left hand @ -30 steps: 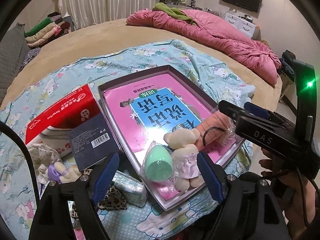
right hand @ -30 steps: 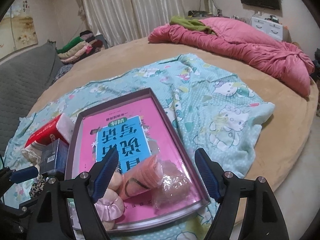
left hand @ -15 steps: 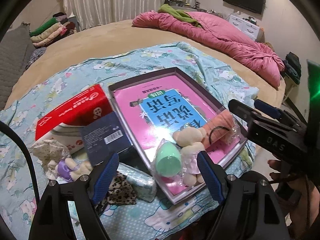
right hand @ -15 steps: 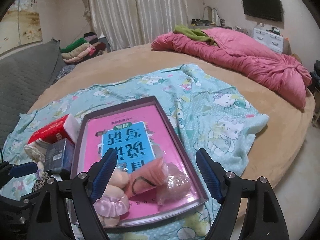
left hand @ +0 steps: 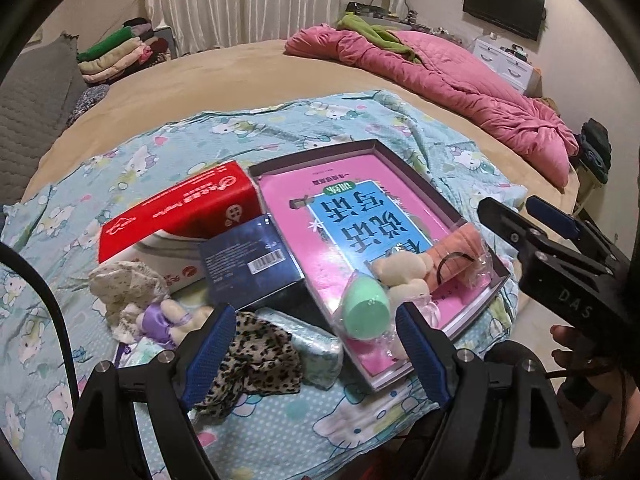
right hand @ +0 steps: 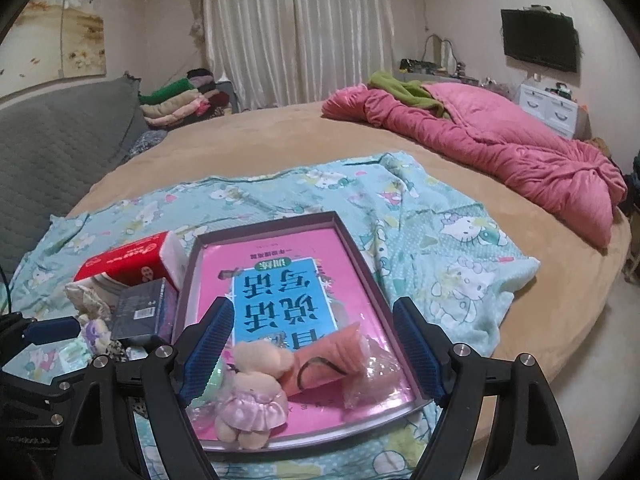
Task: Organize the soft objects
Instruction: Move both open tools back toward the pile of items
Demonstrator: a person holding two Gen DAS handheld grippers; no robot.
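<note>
1. Both sets of tongs hang spread apart and empty above the bed: the left tongs over a leopard-print cloth, the right tongs over a plush doll in the shallow tray.
2. Only the left view shows the green sponge; the right view barely glimpses it.
3. A red tissue box and dark box crowd the tray's left edge.

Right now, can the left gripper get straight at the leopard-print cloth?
Probably yes. The left gripper is open, holds nothing, and the leopard-print cloth lies just ahead between its fingers, on top of the blue Hello Kitty sheet, uncovered. The teal packet touches its right edge and might get pinched too.
</note>
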